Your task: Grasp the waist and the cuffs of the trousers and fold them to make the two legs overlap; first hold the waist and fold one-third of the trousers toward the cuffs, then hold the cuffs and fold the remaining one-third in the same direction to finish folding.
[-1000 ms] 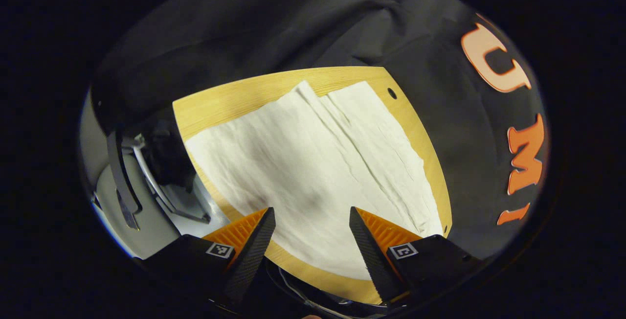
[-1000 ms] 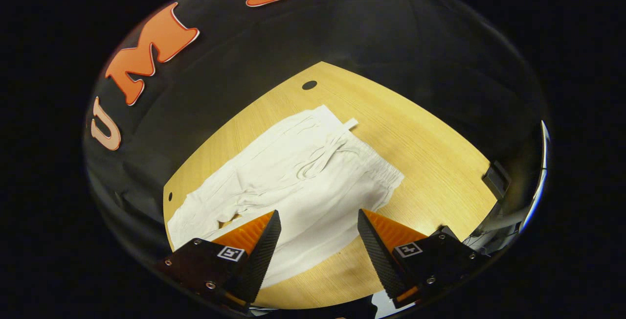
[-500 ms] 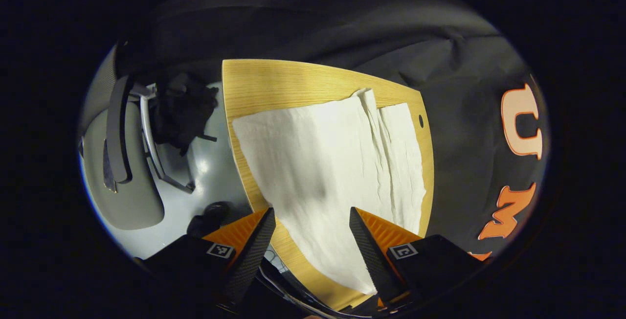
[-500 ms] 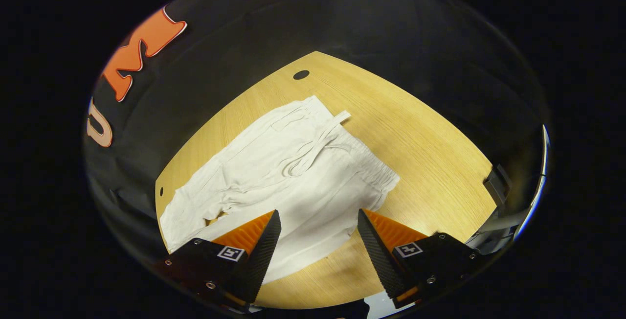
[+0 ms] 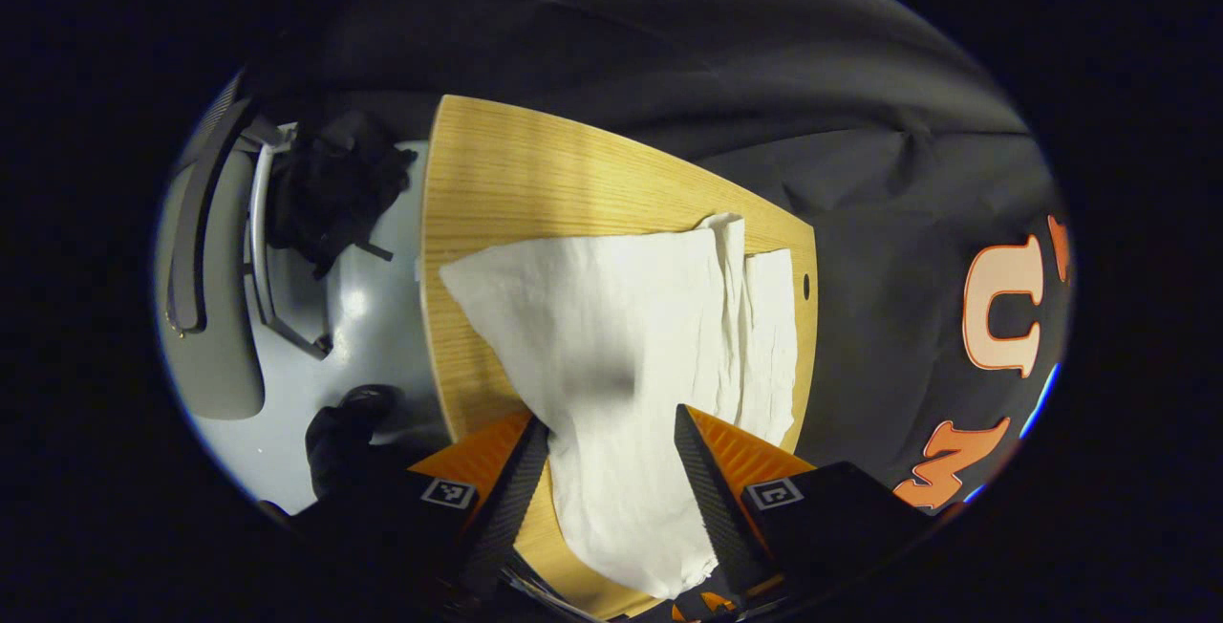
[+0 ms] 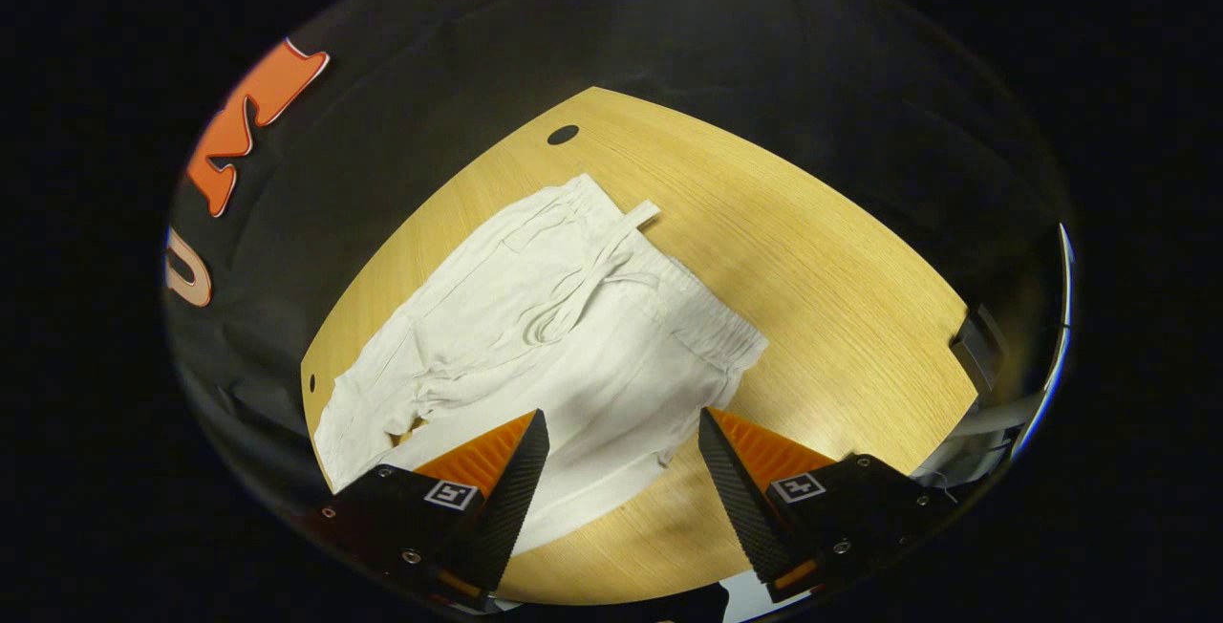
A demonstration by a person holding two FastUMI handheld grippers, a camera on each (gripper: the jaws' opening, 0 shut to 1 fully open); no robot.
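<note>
Lying between left hand-held gripper (image 5: 610, 470) fingers, white trousers (image 5: 631, 355), wooden table (image 5: 506, 174)

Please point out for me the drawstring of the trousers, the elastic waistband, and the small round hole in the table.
drawstring (image 6: 583, 290): right gripper view, on the looped cord below the waist.
waistband (image 6: 712, 329): right gripper view, on the gathered elastic edge.
hole in the table (image 6: 563, 135): right gripper view, on the dark opening near the far edge.

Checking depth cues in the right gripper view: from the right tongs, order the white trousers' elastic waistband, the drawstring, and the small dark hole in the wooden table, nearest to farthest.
1. Elastic waistband of the white trousers, just ahead of the right tongs.
2. White drawstring, mid-garment, farther in.
3. Small dark hole in the wooden table, at its far edge.
</note>
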